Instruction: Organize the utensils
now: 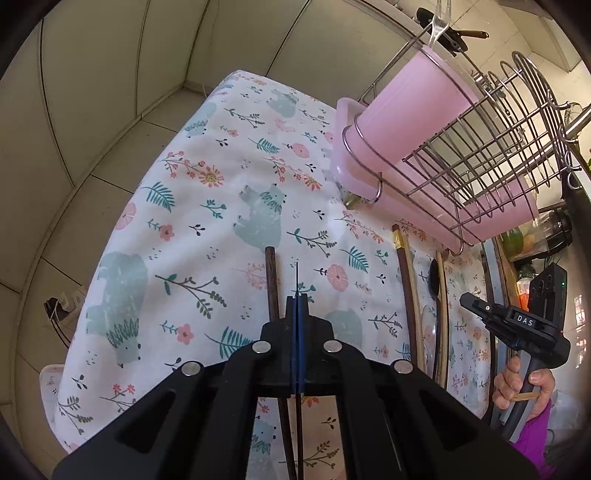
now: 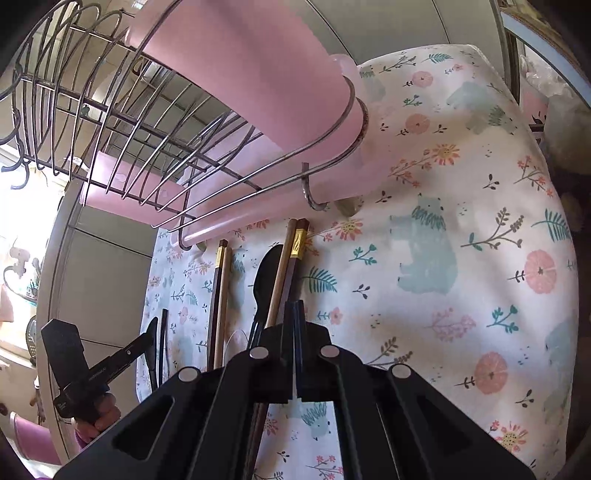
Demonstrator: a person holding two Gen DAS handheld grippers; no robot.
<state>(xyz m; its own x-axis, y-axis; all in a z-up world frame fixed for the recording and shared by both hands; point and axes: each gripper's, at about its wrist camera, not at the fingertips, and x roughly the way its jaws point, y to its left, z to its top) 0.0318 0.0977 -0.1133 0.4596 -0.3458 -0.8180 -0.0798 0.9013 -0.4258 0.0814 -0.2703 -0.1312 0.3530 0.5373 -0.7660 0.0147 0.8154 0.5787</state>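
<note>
My left gripper [image 1: 297, 299] is shut on a thin dark chopstick [image 1: 297, 275] that sticks out past its tips; a brown wooden chopstick [image 1: 272, 284] lies just left of the jaws on the floral cloth [image 1: 207, 206]. My right gripper [image 2: 295, 308] is shut with nothing seen between its tips, over a pair of gold-banded chopsticks [image 2: 291, 254]. A black spoon [image 2: 267, 273] and another chopstick pair [image 2: 219, 288] lie to its left. The pink utensil cup [image 1: 413, 107] in the wire rack [image 1: 480, 155] holds a clear utensil [image 1: 439, 22].
The rack sits over a pink drip tray [image 2: 221, 218] on the table's far side. More chopsticks [image 1: 406, 280] and the spoon [image 1: 434, 277] lie near the right gripper's body [image 1: 517, 325]. The table edge and tiled floor [image 1: 92, 110] are on the left.
</note>
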